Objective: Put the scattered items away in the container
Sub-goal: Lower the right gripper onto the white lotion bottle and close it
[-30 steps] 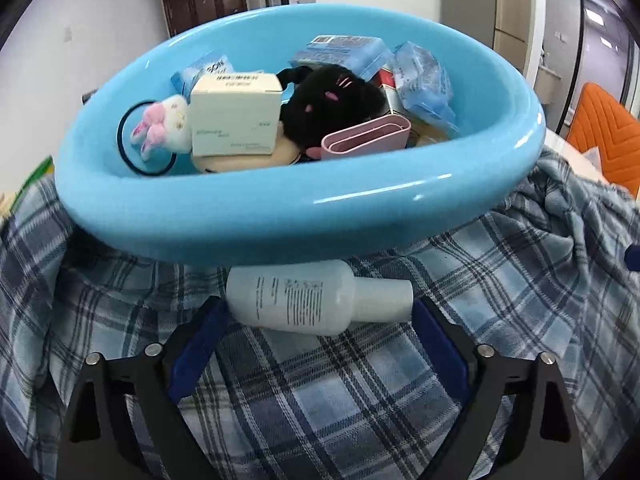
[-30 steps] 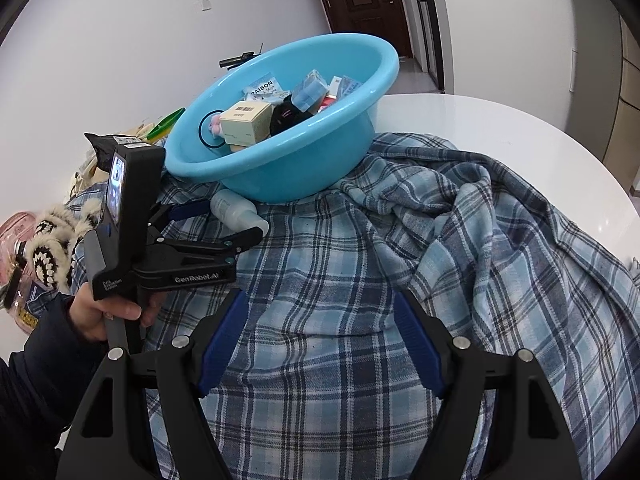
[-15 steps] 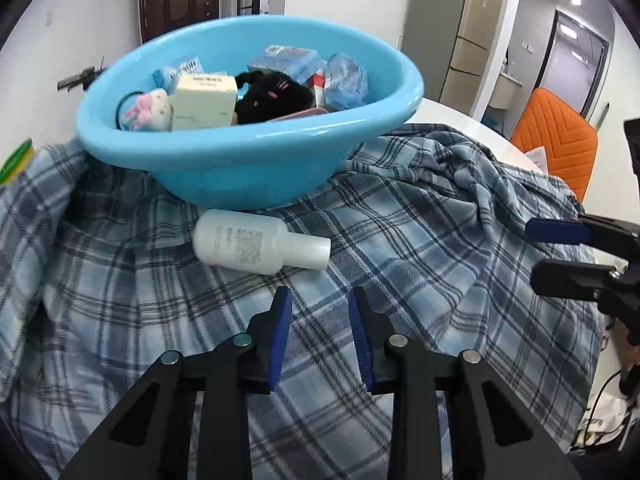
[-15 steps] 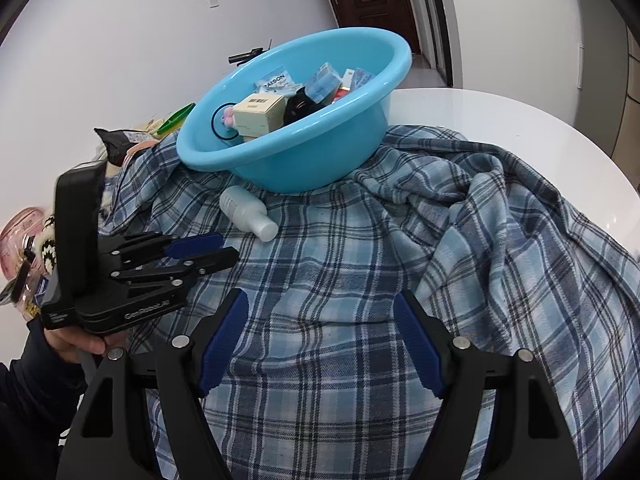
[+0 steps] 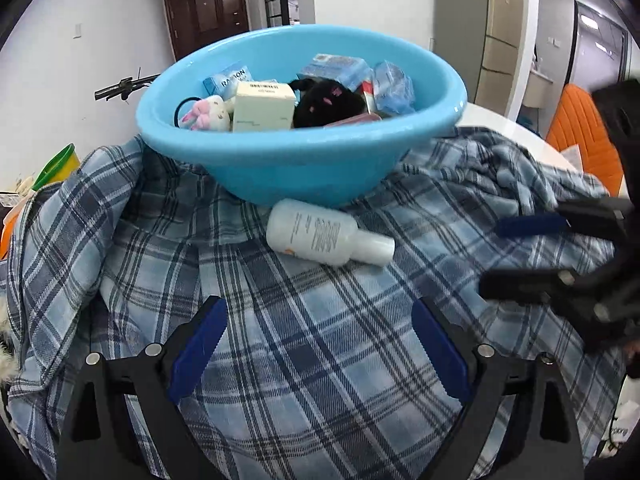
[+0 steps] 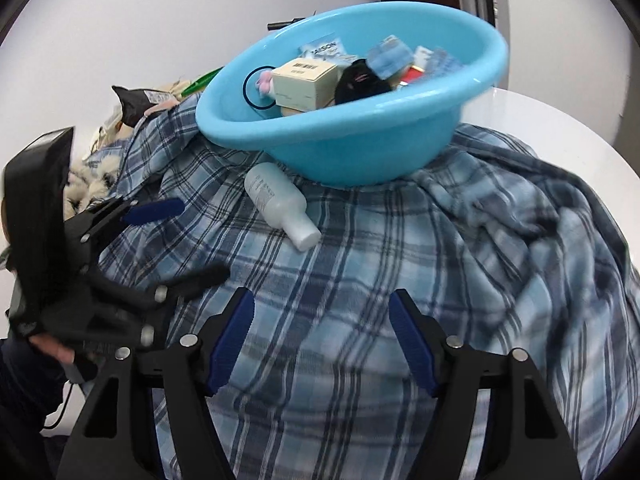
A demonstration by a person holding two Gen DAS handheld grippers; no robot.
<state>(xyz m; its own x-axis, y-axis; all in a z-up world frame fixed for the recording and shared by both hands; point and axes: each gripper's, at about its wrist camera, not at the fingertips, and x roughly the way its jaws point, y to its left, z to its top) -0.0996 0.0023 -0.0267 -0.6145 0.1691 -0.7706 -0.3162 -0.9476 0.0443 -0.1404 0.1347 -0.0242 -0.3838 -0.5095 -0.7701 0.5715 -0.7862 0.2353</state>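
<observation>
Left wrist: white bottle lies sideways, touching blue basin.

A blue plaid cloth is spread in folds over a white round table, whose bare top is seen at the right edge. Behind it, a dark brown door is set in a white wall. An orange chair is seen at the far right of the left view. A green object is seen at the cloth's left edge, and a furry cream-and-dark item lies beside a black packet; neither can be identified further.
</observation>
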